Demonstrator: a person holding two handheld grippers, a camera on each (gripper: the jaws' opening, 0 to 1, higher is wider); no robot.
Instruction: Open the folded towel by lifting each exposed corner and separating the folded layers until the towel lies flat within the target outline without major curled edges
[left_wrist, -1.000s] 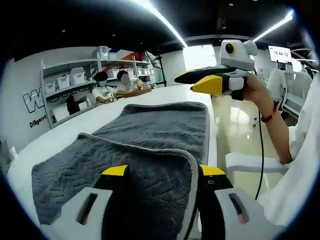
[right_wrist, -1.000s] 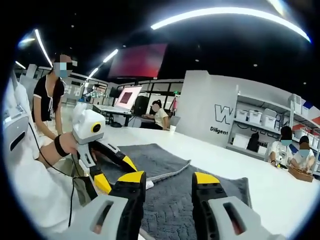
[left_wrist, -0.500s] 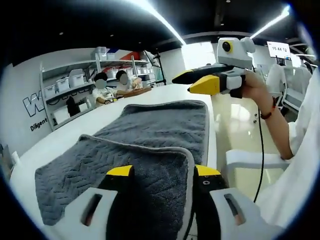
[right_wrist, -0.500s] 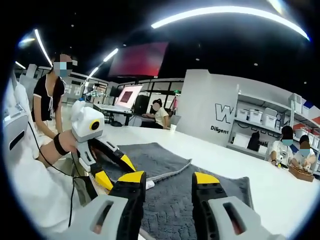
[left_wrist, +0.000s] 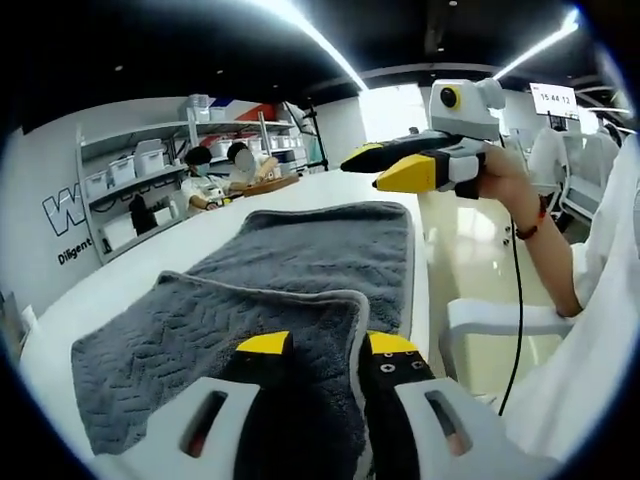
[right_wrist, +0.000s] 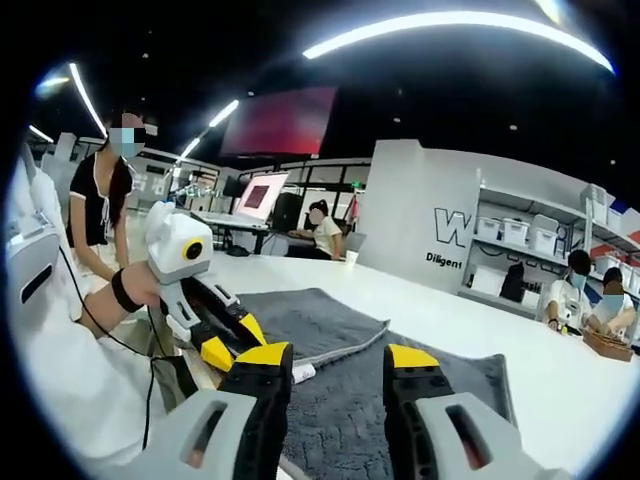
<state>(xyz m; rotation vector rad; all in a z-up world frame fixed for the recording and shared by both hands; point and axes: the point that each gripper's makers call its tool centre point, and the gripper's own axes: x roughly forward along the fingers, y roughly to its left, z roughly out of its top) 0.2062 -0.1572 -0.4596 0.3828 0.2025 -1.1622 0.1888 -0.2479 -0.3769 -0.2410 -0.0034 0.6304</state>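
A grey towel lies on the white table, its near part folded over into a second layer with a pale hem. My left gripper is low at that folded layer's near corner, its jaws partly narrowed with the hem between them but still apart. The right gripper, held by a hand, hovers in the air above the towel's far right corner. In the right gripper view the right gripper stands open and empty above the towel. The left gripper is there at the towel's corner by the table edge.
The table edge runs close along the towel's right side, with a white chair and the floor beyond. Shelves with bins and seated people are behind the table. A person stands at the far side.
My left gripper's jaws have drawn closer together around the folded layer's hem. The right gripper has stayed hovering in nearly the same place.
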